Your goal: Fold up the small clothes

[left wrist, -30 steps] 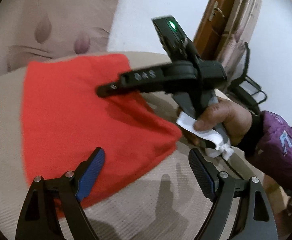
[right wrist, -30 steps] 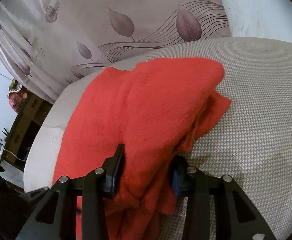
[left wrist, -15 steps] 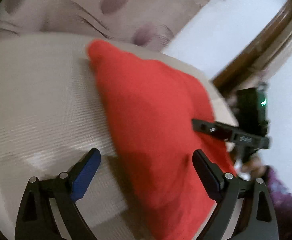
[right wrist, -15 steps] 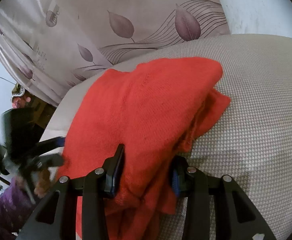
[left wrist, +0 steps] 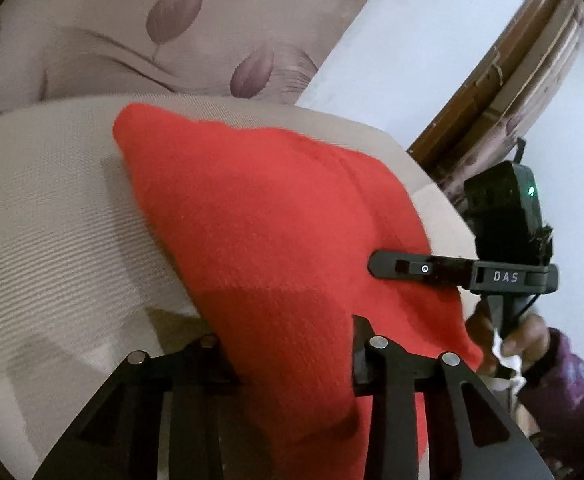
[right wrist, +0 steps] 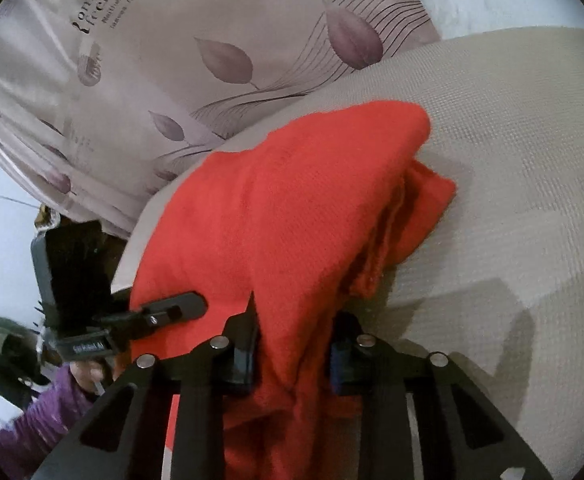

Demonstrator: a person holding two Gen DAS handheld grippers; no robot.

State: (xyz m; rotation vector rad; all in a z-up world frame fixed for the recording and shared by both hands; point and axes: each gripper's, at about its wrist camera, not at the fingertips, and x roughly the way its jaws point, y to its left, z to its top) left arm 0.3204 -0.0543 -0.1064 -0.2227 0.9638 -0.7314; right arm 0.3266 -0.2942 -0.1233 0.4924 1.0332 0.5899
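Beige woven cushion [left wrist: 51, 208] under a leaf-print curtain [right wrist: 219, 32]; white wall and a wooden door frame [left wrist: 488, 76] off to the right. Your left gripper [left wrist: 287, 344] is closing on the near edge of the red knit garment [left wrist: 267, 216], cloth bunched between its jaws. Rightward, your right gripper [right wrist: 292, 344] is also closing, cloth pinched between its jaws at the other near corner. Garment lies partly doubled, its far end on the cushion, layers showing along the right side. Step in hand, likely: securing both near corners for a fold. Next calls for an even lift and carry toward the far edge. Bare cushion left and right gives room; curtain crowds the back.
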